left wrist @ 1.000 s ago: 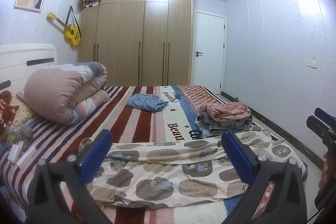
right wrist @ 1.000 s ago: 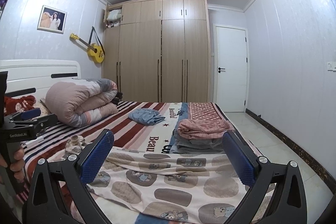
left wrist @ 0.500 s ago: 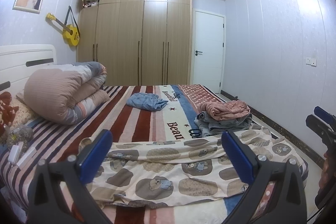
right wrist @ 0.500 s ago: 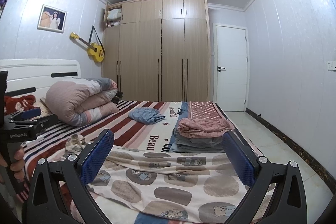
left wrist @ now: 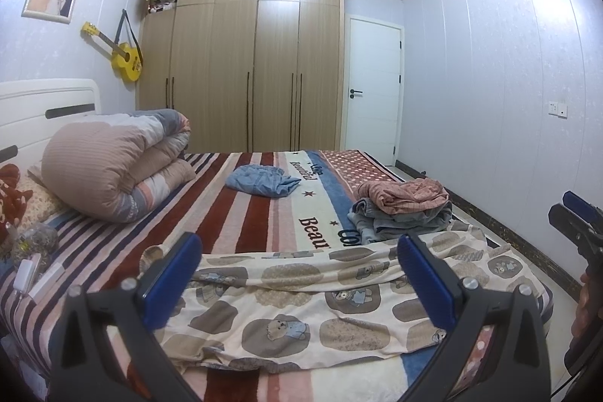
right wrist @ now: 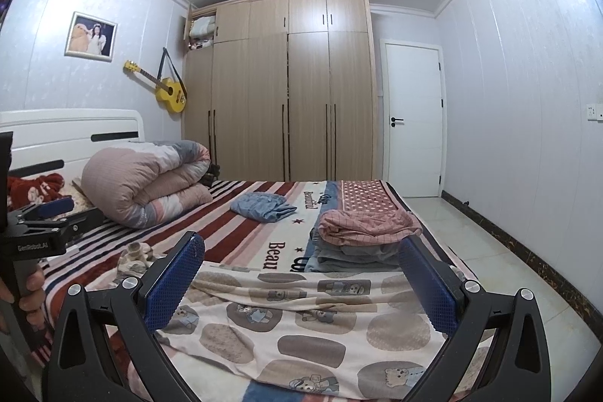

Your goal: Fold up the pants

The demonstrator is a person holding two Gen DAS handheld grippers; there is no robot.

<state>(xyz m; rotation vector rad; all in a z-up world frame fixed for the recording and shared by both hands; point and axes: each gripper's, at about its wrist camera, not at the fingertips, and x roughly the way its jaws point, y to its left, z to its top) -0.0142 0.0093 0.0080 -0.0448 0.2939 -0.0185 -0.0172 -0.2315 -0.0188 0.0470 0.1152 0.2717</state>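
Where the left wrist view alone shows bedside clutter, one bear-print pants spread flat, left gripper and right gripper both spread wide, nothing grasped, one folded pile.

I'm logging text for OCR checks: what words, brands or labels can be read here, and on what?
"GenRobot.AI": on the left gripper body, right wrist view.
"Beau": large letters on the striped blanket, the rest hidden under the bear-print pants.
Small script line farther up the blanket: too blurred to read.
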